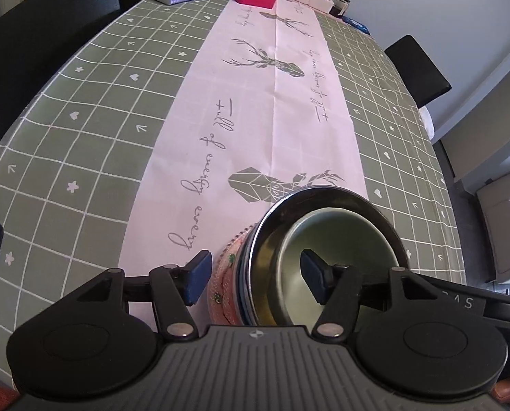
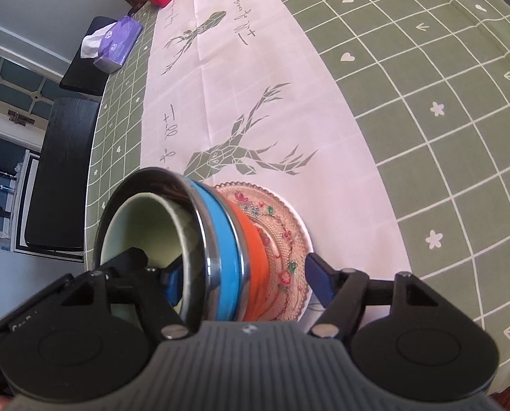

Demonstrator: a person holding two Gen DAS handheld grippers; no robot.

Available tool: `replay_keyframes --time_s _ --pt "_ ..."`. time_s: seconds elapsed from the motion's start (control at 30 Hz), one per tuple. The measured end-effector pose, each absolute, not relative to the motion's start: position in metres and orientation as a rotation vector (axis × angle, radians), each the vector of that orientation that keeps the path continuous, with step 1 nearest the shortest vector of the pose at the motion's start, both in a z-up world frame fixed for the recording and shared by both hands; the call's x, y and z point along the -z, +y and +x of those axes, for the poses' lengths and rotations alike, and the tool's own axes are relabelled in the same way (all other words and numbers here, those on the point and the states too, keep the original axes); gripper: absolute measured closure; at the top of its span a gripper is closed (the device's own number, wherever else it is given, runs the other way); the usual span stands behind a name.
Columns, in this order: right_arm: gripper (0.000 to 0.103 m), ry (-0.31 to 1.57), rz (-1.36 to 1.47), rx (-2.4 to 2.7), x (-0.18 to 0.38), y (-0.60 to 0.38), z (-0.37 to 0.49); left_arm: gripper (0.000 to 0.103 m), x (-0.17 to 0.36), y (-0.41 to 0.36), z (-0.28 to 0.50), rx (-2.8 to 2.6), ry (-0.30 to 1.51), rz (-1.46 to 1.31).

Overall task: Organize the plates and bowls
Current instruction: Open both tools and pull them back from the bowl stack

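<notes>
Both tools are straddling the stack's rim: the left hand-held gripper (image 1: 255,279) and the right hand-held gripper (image 2: 246,282) are standing released, pads clear of the walls. The stack is sitting on the pink runner (image 1: 272,102) near the tabletop's (image 1: 83,102) near edge: a green bowl (image 2: 145,226) inside a steel bowl (image 2: 172,185), over a blue bowl (image 2: 220,239) and an orange bowl (image 2: 251,257), on a patterned glass plate (image 2: 285,236). Any careless withdrawal risks snagging a rim and tipping it. The stack's near side is hidden behind the gripper bodies.
</notes>
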State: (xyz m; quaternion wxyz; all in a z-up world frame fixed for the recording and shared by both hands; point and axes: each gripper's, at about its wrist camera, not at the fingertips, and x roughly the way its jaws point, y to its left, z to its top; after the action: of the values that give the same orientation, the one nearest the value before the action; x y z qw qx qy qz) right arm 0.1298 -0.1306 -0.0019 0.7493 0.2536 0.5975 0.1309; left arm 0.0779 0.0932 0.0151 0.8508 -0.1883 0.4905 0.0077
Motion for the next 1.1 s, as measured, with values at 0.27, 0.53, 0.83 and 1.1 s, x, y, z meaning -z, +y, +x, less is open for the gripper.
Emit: replay_keyframes --time_s 0.27,0.53,0.83,1.1 --pt "0.029 1.235 0.496 -0.311 -0.022 -0.132 0.123 0.033 -0.033 0.092 0.073 0.011 0.976 -0.329" --pt "0.019 1.083 0.357 -0.355 -0.071 -0.133 0.107 0.03 -0.077 0.075 0.054 0.056 0.822 -0.156" --pt "0.013 0.877 0.138 -0.417 -0.125 -0.143 0.064 0.029 -0.12 0.035 0.005 0.076 0.58 0.103" --pt "0.013 0.635 0.053 -0.492 -0.145 -0.166 -0.003 0.029 -0.127 0.007 -0.055 0.03 0.323 0.218"
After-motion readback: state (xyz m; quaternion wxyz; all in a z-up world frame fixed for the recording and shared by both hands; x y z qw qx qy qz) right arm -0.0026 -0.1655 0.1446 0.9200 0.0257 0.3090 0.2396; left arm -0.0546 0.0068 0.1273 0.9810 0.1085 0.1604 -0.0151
